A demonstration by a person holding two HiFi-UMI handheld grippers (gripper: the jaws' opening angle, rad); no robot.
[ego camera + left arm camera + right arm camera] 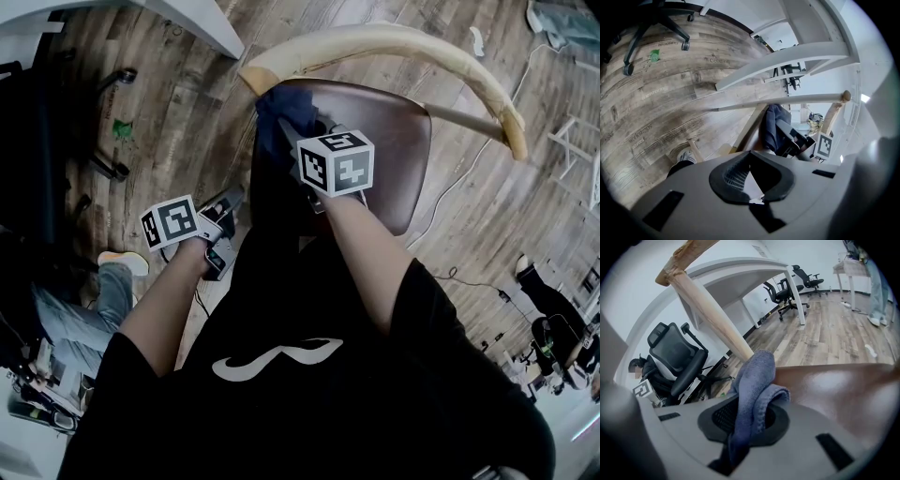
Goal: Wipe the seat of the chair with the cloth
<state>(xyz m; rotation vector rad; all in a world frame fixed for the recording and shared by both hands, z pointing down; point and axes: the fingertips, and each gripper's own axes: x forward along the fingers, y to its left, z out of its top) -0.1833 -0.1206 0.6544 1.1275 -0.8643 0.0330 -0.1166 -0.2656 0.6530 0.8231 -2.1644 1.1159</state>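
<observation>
My right gripper [749,417] — jaws clamped on the blue cloth [757,376], which bunches over them at the edge of the brown chair seat [843,390], close to the wooden backrest post [712,315]. My left gripper [750,169] — jaws closed tip to tip, empty, held beside the chair above the plank floor [656,103].
</observation>
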